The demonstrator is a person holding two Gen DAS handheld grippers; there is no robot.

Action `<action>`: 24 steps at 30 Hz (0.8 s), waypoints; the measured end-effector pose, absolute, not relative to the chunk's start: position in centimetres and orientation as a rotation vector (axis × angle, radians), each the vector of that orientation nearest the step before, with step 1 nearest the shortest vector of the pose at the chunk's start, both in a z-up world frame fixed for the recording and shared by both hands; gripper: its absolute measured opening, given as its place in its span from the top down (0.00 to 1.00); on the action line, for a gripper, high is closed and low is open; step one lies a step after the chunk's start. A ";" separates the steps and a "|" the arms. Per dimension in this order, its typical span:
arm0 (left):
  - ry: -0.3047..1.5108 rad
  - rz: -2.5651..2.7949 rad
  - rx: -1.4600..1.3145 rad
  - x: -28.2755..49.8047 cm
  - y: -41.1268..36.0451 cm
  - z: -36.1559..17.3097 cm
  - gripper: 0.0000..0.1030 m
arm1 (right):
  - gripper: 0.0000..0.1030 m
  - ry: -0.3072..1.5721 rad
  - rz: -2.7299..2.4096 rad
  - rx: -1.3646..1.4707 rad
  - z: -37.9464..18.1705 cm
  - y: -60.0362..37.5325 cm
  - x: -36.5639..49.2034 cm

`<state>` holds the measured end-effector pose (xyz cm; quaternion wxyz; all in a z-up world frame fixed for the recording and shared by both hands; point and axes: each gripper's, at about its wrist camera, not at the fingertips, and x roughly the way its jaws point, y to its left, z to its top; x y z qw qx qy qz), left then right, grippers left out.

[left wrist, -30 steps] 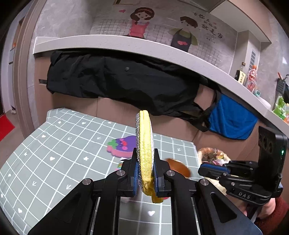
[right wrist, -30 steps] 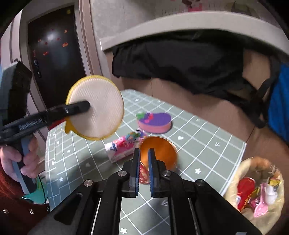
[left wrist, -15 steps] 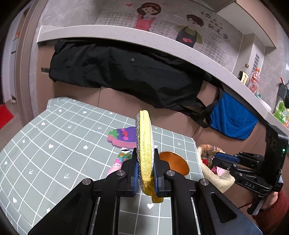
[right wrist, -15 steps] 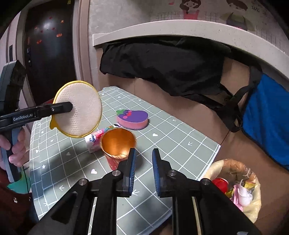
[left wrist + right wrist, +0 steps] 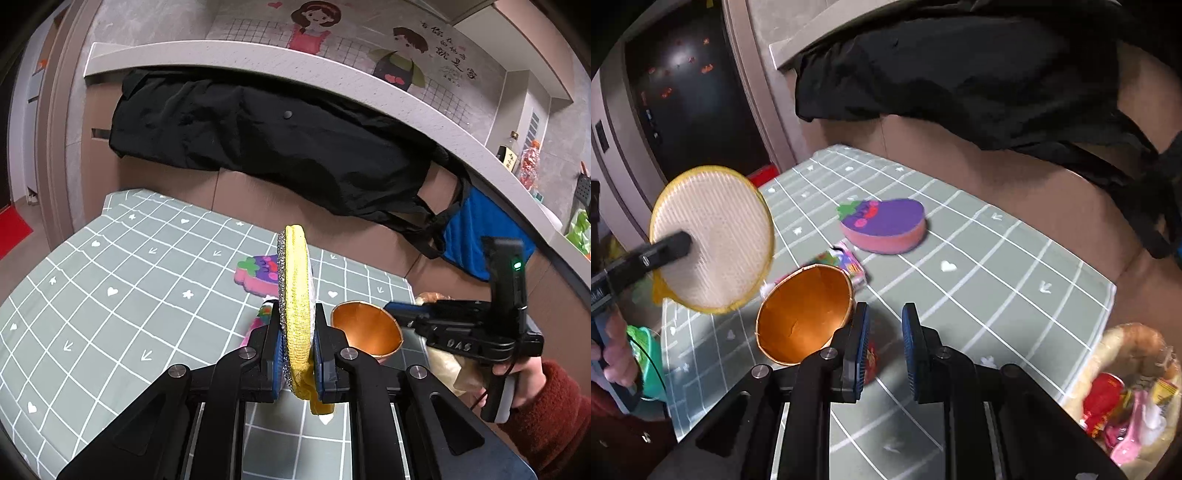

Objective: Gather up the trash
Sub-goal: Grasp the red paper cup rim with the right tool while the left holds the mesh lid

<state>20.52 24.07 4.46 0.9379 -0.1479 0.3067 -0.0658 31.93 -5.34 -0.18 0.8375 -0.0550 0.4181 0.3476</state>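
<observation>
My left gripper (image 5: 298, 347) is shut on a round yellow scrubbing pad (image 5: 295, 295) and holds it upright above the table; the pad also shows in the right wrist view (image 5: 713, 236). An orange paper cup (image 5: 803, 314) lies on its side on the green checked table (image 5: 997, 266), its mouth toward me; it also shows in the left wrist view (image 5: 365, 330). My right gripper (image 5: 884, 343) is open and empty, its left finger just beside the cup's rim. A colourful wrapper (image 5: 846, 264) lies behind the cup.
A purple eggplant-shaped sponge (image 5: 884, 225) lies farther back on the table. A trash bag (image 5: 1130, 391) with wrappers sits off the table's right edge. A black garment (image 5: 277, 147) and a blue cloth (image 5: 476, 236) hang from the counter behind.
My right gripper has opened and moved in toward the cup from the right. My left gripper still holds the pad, with little movement.
</observation>
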 end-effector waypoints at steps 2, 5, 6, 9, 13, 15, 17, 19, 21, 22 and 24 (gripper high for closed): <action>0.629 -0.125 -0.300 20.6 24.4 4.3 0.87 | 0.83 0.826 0.729 -0.098 0.7 -5.7 31.5; 0.637 -0.121 -0.309 20.8 24.7 4.0 0.87 | 0.83 0.772 0.738 -0.076 2.2 -6.2 30.8; 0.637 -0.122 -0.311 20.9 24.7 3.9 0.87 | 0.83 0.786 0.742 -0.083 2.2 -6.0 31.0; 0.629 -0.127 -0.306 20.8 24.5 3.9 0.87 | 0.83 0.831 0.730 -0.154 1.4 -5.1 31.2; 0.632 -0.131 -0.284 20.7 24.1 3.9 0.87 | 0.83 0.879 0.661 -0.263 -0.7 -4.4 31.3; 0.635 -0.134 -0.278 20.7 24.0 3.8 0.87 | 0.83 0.933 0.685 -0.253 -1.8 -4.5 31.5; 0.638 -0.136 -0.280 20.9 24.0 3.7 0.87 | 0.83 0.991 0.729 -0.214 -2.9 -4.8 31.6; 0.642 -0.137 -0.285 21.0 24.0 3.6 0.87 | 0.86 1.015 0.759 -0.181 -3.4 -5.1 31.3; 0.649 -0.136 -0.288 21.0 23.9 3.4 0.87 | 0.88 1.008 0.776 -0.174 -3.5 -5.2 30.9; 0.651 -0.137 -0.287 21.0 23.8 3.4 0.87 | 0.89 1.000 0.785 -0.170 -3.3 -5.3 30.6; 0.649 -0.140 -0.278 21.1 23.6 3.6 0.87 | 0.90 0.979 0.804 -0.153 -2.6 -5.5 30.1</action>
